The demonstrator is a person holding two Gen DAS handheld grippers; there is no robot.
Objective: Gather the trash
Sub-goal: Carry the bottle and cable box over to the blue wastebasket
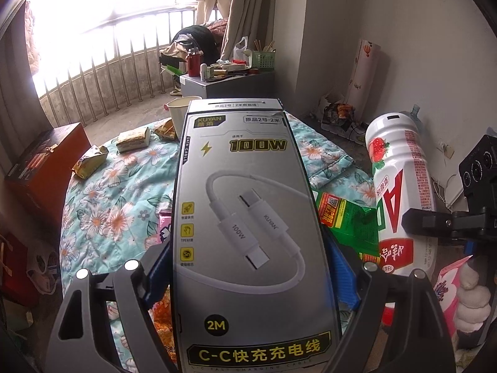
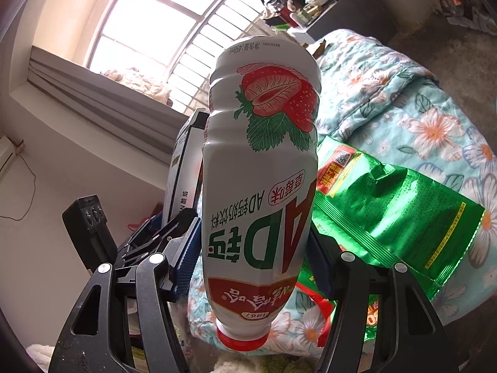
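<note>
A grey charging-cable box [image 1: 245, 233] stands lengthwise between the left gripper's [image 1: 248, 267] fingers, while a white strawberry-print drink bottle [image 2: 261, 186], red cap toward the camera, sits clamped in the right gripper [image 2: 251, 248], a crumpled green wrapper [image 2: 397, 208] lying just beyond to its right on the bed.

cable box [image 1: 248, 217] left of bottle [image 1: 400, 192], wrapper [image 1: 351, 227] between, on quilt [image 1: 105, 192]

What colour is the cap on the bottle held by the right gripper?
Red; the bottle cap shows best in the right wrist view.
</note>
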